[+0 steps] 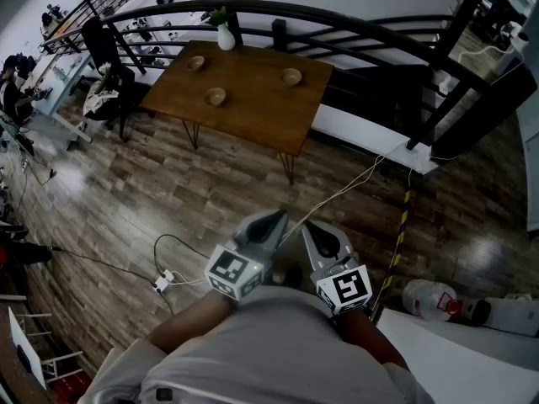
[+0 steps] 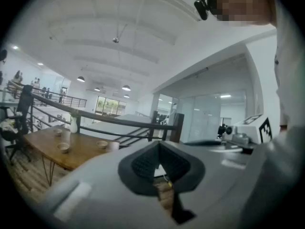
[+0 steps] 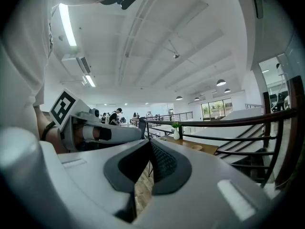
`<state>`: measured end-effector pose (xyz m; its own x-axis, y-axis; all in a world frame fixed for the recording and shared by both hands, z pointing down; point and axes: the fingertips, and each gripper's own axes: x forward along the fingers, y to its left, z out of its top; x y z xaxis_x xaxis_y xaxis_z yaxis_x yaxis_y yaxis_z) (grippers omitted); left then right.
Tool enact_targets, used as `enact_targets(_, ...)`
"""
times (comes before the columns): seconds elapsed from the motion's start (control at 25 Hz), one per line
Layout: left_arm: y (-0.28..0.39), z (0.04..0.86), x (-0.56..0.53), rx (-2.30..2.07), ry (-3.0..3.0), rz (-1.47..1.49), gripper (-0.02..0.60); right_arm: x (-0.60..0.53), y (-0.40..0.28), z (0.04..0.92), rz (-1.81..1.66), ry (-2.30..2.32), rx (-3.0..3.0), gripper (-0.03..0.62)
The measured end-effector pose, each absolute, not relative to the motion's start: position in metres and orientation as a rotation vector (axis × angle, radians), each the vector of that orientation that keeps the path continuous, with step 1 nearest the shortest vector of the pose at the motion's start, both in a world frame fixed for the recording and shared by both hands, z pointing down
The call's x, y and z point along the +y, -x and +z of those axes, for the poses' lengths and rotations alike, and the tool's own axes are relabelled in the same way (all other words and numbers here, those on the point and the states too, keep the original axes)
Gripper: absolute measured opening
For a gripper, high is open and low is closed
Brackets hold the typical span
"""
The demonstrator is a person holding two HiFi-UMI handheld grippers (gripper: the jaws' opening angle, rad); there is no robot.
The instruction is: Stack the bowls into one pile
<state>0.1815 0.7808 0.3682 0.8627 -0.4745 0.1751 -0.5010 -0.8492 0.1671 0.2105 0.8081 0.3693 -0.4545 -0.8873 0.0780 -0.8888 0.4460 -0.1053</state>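
Three small wooden bowls stand apart on a brown wooden table [image 1: 253, 108] far ahead: one at the back left [image 1: 196, 62], one at the front left [image 1: 216, 97], one at the right [image 1: 291, 77]. My left gripper [image 1: 274, 219] and right gripper [image 1: 313, 228] hang side by side close to my body, far from the table, over the wood floor. Each has its jaws shut with nothing between them. In the left gripper view the left gripper [image 2: 159, 144] points toward the table, with a bowl [image 2: 63, 147] small in the distance. The right gripper [image 3: 149, 144] points level at the table's [image 3: 205, 149] end.
A white vase [image 1: 225, 37] with a plant stands at the table's back edge. A black curved railing [image 1: 354, 28] runs behind the table. A cable [image 1: 337, 194] and a power strip [image 1: 162, 283] lie on the floor. A plastic jug [image 1: 429, 300] lies at the lower right.
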Motion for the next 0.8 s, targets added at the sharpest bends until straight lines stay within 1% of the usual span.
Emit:
enact_targets(0.36, -0.185, 0.365, 0.770, -0.742, -2.810, 0.152, 0.005, 0.803, -0.214, 0.375, 0.225, -1.628, -2.639, 0.008)
enact_targets(0.52, -0.172, 0.367, 0.750, -0.760, -2.800, 0.141, 0.005, 0.783, -0.208, 0.383, 0.295, -1.625, -2.614, 0.008)
enact_targets(0.8, -0.141, 0.383, 0.698, -0.754, -2.791, 0.154, 0.005, 0.727, -0.177, 0.383, 0.265, -1.616, -2.617, 0.007)
